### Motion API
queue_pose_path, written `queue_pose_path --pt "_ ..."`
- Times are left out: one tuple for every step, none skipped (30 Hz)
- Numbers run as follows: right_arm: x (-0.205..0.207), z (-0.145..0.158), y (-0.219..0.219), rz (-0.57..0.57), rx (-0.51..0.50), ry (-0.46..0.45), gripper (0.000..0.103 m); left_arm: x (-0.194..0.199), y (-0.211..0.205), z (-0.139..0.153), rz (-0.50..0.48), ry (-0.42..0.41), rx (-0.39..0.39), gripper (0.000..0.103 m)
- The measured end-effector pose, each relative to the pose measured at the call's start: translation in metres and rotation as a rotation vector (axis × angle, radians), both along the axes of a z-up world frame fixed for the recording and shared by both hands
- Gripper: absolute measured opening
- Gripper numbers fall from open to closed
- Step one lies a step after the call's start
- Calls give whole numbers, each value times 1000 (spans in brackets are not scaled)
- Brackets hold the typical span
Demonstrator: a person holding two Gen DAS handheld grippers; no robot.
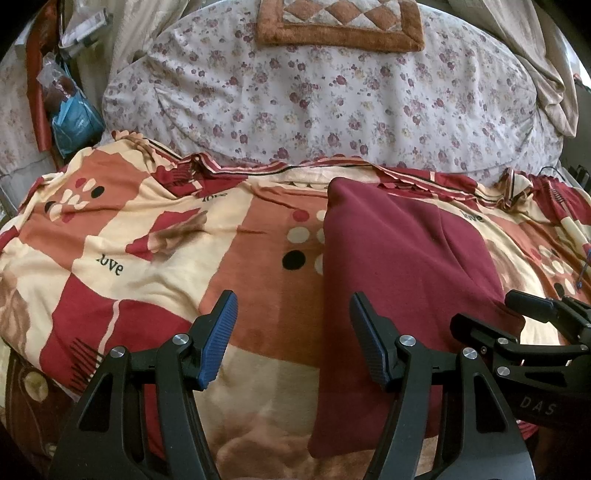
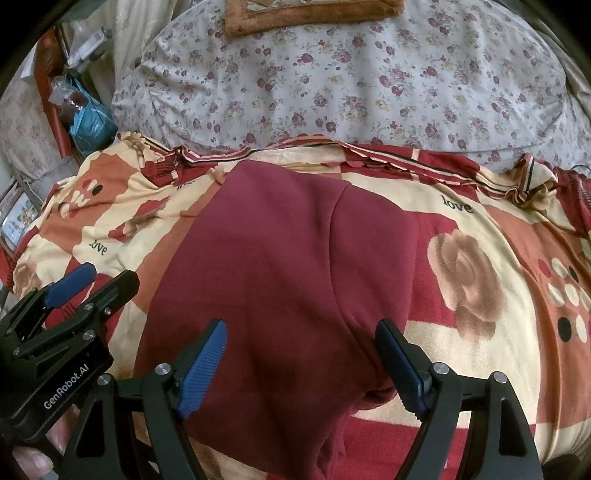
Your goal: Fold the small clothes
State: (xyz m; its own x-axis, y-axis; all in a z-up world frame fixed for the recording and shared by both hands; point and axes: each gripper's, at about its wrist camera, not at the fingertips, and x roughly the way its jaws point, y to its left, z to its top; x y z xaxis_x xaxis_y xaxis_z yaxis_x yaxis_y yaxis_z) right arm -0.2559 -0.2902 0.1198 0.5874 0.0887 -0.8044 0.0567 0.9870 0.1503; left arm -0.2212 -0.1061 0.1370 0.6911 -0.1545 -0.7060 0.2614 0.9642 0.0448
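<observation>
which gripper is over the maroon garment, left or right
The right gripper: its open jaws hang over the maroon garment. The left gripper hangs beside it, mostly over the blanket.

Matt maroon knit garment (image 2: 280, 266) on a soft, fleecy patterned blanket (image 2: 480, 266); ribbed blue rubbery fingers (image 2: 203, 369).

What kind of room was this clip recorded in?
Most likely a bedroom: a maroon garment lies on a bed covered by a patterned blanket, with a floral quilt and a brown pillow behind it.
</observation>
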Motion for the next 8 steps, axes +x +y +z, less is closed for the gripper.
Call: queue_pose_path --pt "0 0 0 0 0 0 81 1 0 0 0 -1 -1 63" --pt "0 0 0 0 0 1 81 1 0 0 0 -4 -2 63" --pt "0 0 0 1 -1 1 81 1 -1 0 -3 -5 -5 63" --pt "0 -1 -1 2 -2 2 81 1 -1 -1 -9 -6 -10 63" --pt "0 -2 -1 3 -2 2 81 1 -1 -1 -14 -8 -15 63" --pt "1 -2 -2 5 -2 3 81 2 -2 -1 -18 -9 -16 63" --pt "0 -3 -3 6 3 2 81 2 -1 -2 -22 -9 -19 63" --pt "1 -2 -3 6 7 1 81 6 0 -1 -26 -1 -25 63"
